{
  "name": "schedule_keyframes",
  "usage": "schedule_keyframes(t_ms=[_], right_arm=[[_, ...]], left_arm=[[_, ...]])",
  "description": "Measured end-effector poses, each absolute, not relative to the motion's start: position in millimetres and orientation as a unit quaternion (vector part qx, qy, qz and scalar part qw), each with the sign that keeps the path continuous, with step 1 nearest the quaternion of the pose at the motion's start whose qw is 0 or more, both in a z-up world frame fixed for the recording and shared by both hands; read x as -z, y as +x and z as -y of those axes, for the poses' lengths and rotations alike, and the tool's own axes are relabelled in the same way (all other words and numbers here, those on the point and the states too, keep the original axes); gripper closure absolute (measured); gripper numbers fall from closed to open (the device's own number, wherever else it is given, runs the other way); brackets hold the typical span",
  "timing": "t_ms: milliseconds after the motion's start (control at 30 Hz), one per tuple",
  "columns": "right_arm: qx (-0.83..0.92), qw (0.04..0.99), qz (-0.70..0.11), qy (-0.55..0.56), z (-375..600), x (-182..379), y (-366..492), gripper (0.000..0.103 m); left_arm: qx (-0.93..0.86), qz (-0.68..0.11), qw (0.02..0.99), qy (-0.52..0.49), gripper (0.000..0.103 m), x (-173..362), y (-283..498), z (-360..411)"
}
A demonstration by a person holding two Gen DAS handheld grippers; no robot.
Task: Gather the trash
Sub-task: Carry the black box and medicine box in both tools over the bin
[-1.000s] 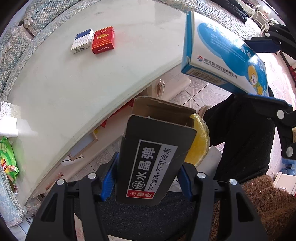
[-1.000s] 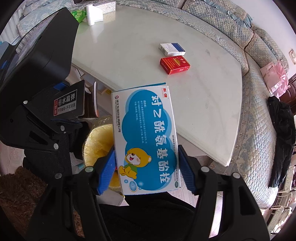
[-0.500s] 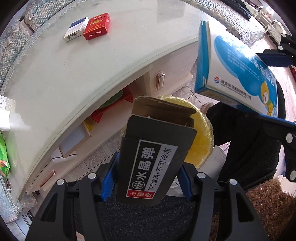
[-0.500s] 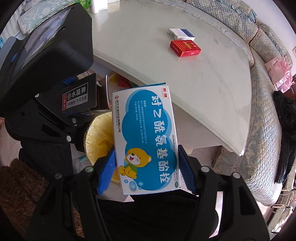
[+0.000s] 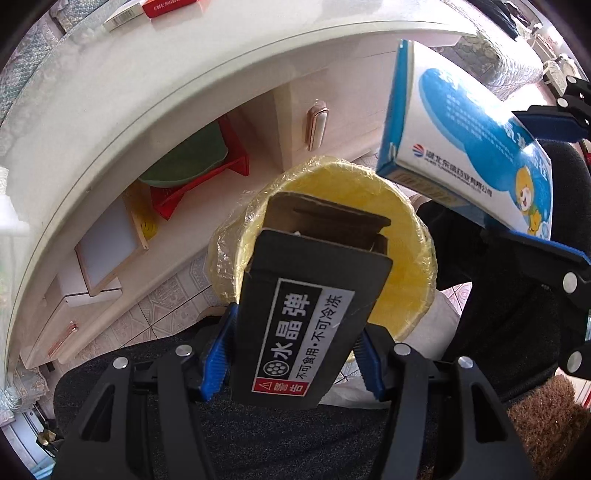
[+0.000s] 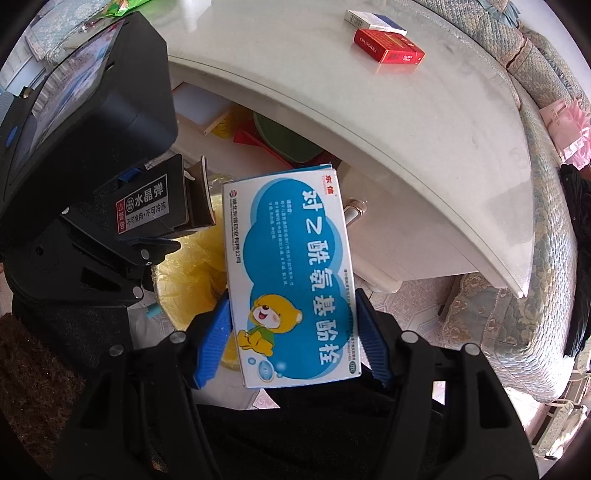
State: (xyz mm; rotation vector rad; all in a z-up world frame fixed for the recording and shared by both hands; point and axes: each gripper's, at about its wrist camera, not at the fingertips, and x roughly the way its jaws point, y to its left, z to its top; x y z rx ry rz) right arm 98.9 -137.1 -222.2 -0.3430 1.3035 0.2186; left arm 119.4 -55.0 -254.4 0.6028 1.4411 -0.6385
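Observation:
My left gripper (image 5: 291,354) is shut on a black cardboard box (image 5: 310,317) with an open top flap, held right above a yellow-lined trash bin (image 5: 410,254). My right gripper (image 6: 291,339) is shut on a blue and white medicine box (image 6: 291,277) with a cartoon bear, held over the bin's right side; the bin shows below it in the right wrist view (image 6: 192,280). The medicine box also shows in the left wrist view (image 5: 469,147), and the black box in the right wrist view (image 6: 155,203).
A white oval table (image 6: 424,122) stands behind the bin, with a red cigarette pack (image 6: 388,46) and a blue-white pack (image 6: 373,20) on top. Under it are drawers with a handle (image 5: 316,123) and a red rack (image 5: 199,181). A sofa (image 6: 546,221) curves around.
Both grippers have moved down and away from the tabletop toward the bin. The bin now lies directly under the black box, and the medicine box sits closer over its rim.

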Motion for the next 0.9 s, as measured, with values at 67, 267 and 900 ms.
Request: schedule_keyframes(t_ms=[67,267,900], right_arm=[[-0.105,0.771,-0.609,-0.153,137,233,100,0.040],[-0.112,0.760,-0.627,-0.129,138,260,101,0.040],[-0.108,0.727,-0.671,-0.094,145,327,112,0.040]], left_arm=[[0.280,-0.641,0.663,0.265,0.046,263,121,54],[0.279,-0.666,0.647,0.244,0.046,293,127,54],[0.232,-0.715,0.634,0.181,0.046,365,144,55]])
